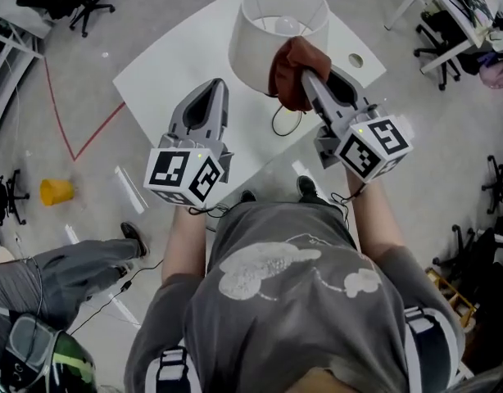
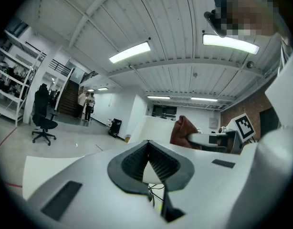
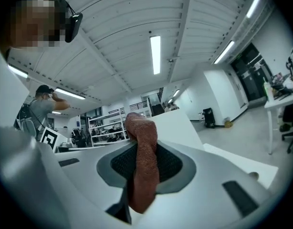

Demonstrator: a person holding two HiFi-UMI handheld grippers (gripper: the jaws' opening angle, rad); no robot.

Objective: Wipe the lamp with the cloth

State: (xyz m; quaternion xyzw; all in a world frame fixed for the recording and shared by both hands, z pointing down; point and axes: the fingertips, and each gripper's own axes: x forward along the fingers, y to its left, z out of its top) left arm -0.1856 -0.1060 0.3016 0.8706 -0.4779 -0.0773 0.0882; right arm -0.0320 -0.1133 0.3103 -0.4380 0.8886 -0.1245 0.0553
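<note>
A lamp with a white drum shade (image 1: pixel 272 23) stands at the far side of the white table (image 1: pixel 178 64). My right gripper (image 1: pixel 305 79) is shut on a rust-brown cloth (image 1: pixel 292 72), which presses against the shade's near right side. In the right gripper view the cloth (image 3: pixel 144 161) hangs between the jaws, with the shade (image 3: pixel 177 128) just behind it. My left gripper (image 1: pixel 216 88) hovers left of the lamp, shut and holding nothing. From the left gripper view I see the shade (image 2: pixel 153 128), the cloth (image 2: pixel 182 130) and the right gripper (image 2: pixel 211 140) ahead on the right.
The lamp's black cable (image 1: pixel 283 121) loops on the table in front of the lamp. A round hole (image 1: pixel 355 60) sits near the table's right corner. Office chairs (image 1: pixel 92 2) and desks ring the room. A yellow object (image 1: pixel 56 191) and another person's leg (image 1: pixel 79 264) are at the left.
</note>
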